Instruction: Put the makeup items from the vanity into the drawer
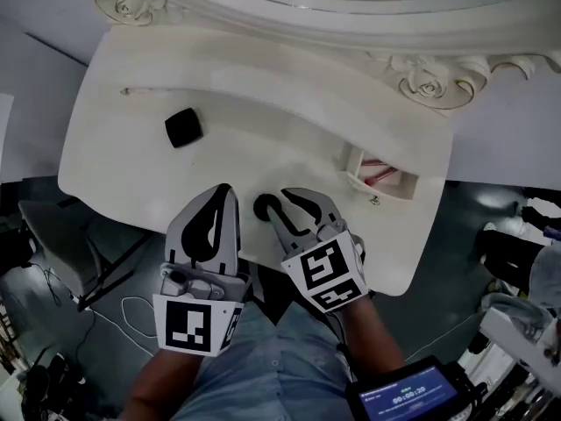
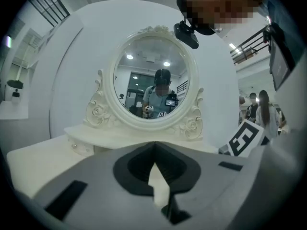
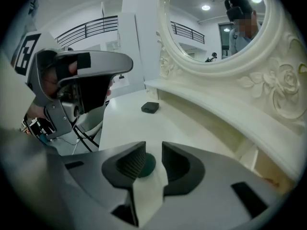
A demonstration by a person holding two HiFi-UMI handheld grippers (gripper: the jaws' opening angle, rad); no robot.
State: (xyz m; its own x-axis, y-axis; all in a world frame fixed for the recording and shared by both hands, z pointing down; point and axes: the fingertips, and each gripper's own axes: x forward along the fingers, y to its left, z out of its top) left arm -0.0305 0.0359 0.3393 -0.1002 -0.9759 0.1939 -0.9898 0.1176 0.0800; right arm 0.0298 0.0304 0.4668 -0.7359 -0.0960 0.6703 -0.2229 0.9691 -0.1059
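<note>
**Head view.** Across upper and middle frame: white vanity surface (image 1: 263, 147), with ornate white carved mirror frame (image 1: 421, 82) along the top edge. Left of centre: small black square case (image 1: 183, 128), lying flat. Upper left: thin pale stick (image 1: 162, 92), lying flat, well apart from the case. Right of centre: open white drawer (image 1: 355, 172), with pinkish contents that are not identifiable. Lower centre: left gripper (image 1: 225, 191), tips over the near edge of the surface. Just right of it: right gripper (image 1: 294, 202), with small dark round makeup item (image 1: 262, 207) on the surface at its left-hand jaw tip.

**Left gripper view.** Lower centre: left gripper (image 2: 154, 147), jaws pressed together, nothing between them. Middle of frame: oval mirror (image 2: 152, 75), with a person reflected in it. Right edge: marker cube (image 2: 244, 138) of the right gripper.

**Right gripper view.** Lower centre: right gripper (image 3: 153, 152), jaws slightly apart. Between them: the dark round item (image 3: 147, 164), against the left-hand jaw, with a visible gap to the other jaw, so not clamped. Centre of frame: the black square case (image 3: 150, 108), well beyond the jaws. Upper left: the left gripper.
</note>
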